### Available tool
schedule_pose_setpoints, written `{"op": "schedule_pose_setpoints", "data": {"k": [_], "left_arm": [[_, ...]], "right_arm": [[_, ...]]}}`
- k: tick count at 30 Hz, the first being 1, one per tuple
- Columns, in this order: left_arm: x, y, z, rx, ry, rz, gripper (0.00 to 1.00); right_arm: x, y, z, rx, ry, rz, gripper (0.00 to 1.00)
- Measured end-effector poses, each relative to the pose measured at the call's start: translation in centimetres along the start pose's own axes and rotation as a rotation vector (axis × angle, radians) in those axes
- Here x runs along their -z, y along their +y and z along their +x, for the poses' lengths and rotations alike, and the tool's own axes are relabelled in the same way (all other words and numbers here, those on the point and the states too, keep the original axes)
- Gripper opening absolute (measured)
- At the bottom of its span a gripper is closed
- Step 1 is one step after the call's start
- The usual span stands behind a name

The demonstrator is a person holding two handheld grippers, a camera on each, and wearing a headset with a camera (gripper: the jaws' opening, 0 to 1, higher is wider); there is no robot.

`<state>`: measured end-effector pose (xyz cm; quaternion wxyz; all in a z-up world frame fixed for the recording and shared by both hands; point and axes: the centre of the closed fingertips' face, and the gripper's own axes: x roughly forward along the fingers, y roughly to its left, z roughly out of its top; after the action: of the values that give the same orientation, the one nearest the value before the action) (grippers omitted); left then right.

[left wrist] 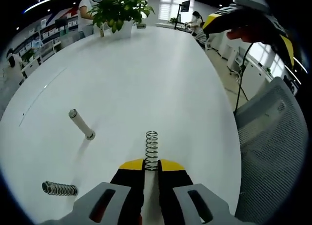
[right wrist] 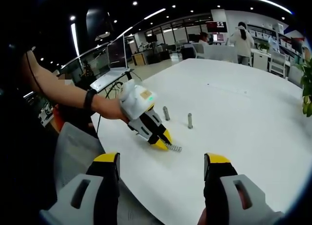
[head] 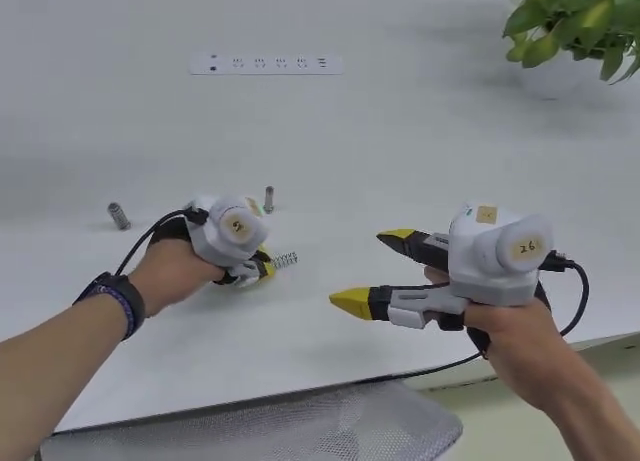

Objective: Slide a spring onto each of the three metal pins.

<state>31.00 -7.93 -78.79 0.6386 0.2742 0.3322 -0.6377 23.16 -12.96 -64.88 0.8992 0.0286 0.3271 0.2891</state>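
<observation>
Steel spring (left wrist: pixel 151 147) juts straight out of the left claw (left wrist: pixel 151 164), whose yellow tips are pinched tight on its near end. The rest of the coil hangs free just above the white bench (head: pixel 400 151). The right claw (head: pixel 372 269) is spread wide with nothing in it, and is held well apart from the work.

Two pins stand on the bench beyond the left claw. The bare pin (head: pixel 268 198) is just past the claw. The other pin (head: pixel 119 216), further to the left, looks ribbed in the left gripper view, so I judge it already wears a coil. That makes the bare pin the likely target for this spring.

The coil now points along the bench while the pin stands upright. The wrist would need to roll until the free end faces down over the pin's top. Line the coil's axis up with the pin before lowering, and go slowly, since a spring held by one end can wobble at the other. Let go only once several turns have passed over the tip. The idle right claw could steady the pin near its foot if it rocks.

The parts sit loose on the bench top. The one vessel about is a white pot (left wrist: pixel 122 29) at the far end, holding a leafy plant (left wrist: pixel 119 10), well clear of the work.
</observation>
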Motion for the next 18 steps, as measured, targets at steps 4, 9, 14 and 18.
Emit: {"op": "schedule_pose_setpoints", "data": {"k": [4, 9, 14, 18], "left_arm": [[-0.1, -0.2, -0.9, -0.01, -0.015, -0.016, 0.02], [-0.3, -0.4, -2.1, -0.024, -0.038, -0.026, 0.02], [-0.2, -0.6, -3.6, -0.043, -0.056, -0.026, 0.02], [0.4, -0.7, -4.5, -0.059, -0.053, -0.021, 0.02]], "right_arm": [[0.3, 0.2, 0.1, -0.006, 0.009, -0.005, 0.7], [0.4, 0.5, 0.3, -0.02, 0.016, -0.008, 0.72], [0.5, 0.9, 0.6, -0.038, 0.031, -0.021, 0.73], [0.7, 1.3, 1.0, -0.05, 0.04, -0.032, 0.73]]}}
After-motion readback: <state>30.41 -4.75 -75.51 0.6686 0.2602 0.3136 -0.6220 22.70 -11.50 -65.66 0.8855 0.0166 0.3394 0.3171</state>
